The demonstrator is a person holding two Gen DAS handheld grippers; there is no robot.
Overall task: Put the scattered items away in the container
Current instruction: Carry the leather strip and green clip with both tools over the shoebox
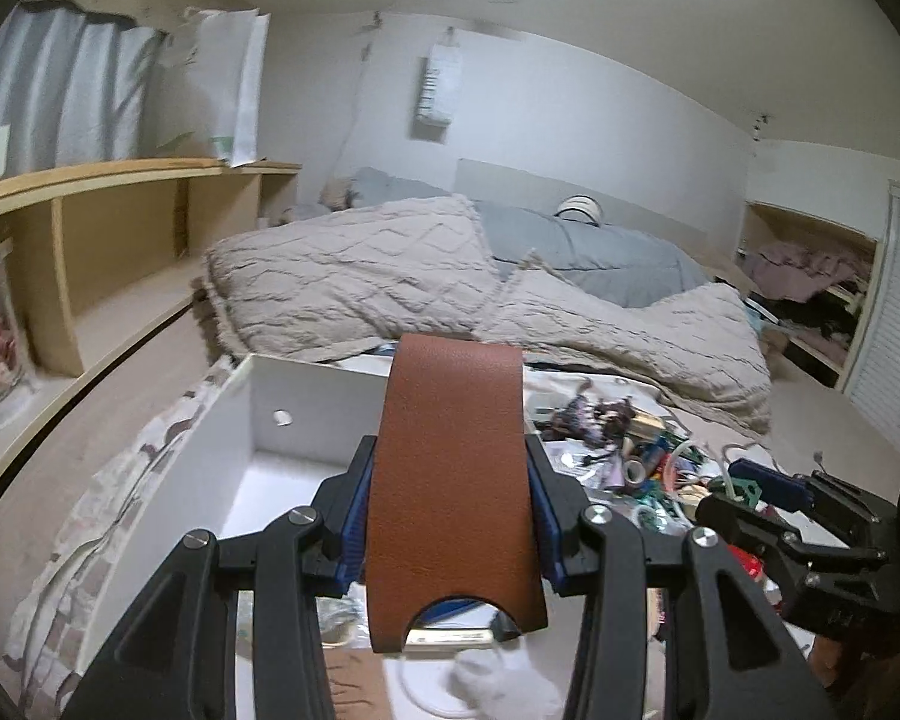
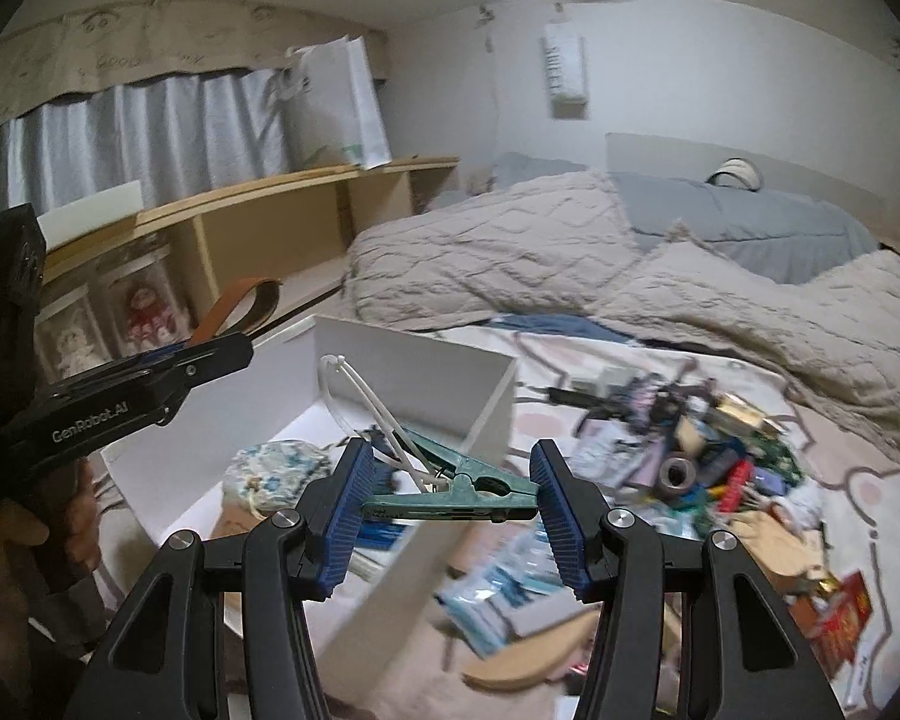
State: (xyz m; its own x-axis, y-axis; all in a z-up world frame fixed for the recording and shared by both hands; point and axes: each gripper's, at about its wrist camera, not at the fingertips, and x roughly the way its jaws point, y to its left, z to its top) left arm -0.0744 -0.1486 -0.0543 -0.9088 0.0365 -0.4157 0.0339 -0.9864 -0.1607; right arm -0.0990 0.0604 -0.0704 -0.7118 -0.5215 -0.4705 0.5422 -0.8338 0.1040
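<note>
My left gripper (image 1: 450,480) is shut on a brown leather strap (image 1: 450,468) that stands up between its blue pads, above the near side of the white box (image 1: 306,402). My right gripper (image 2: 450,471) is shut on a teal spring clip (image 2: 456,498) held crosswise, with a white cable tie (image 2: 360,396) hanging from it, over the box's (image 2: 414,372) right wall. A patterned cloth bundle (image 2: 276,468) lies inside the box. The pile of scattered items (image 2: 708,456) sits on the bedspread to the right. Each gripper shows in the other's view: right gripper (image 1: 756,495), left gripper (image 2: 234,348).
A beige blanket (image 2: 570,264) and grey duvet (image 1: 600,252) are heaped behind the box. A wooden shelf unit (image 1: 120,228) with doll jars (image 2: 138,312) runs along the left. Flat packets (image 2: 498,594) and a wooden piece (image 2: 534,654) lie near the box's front right.
</note>
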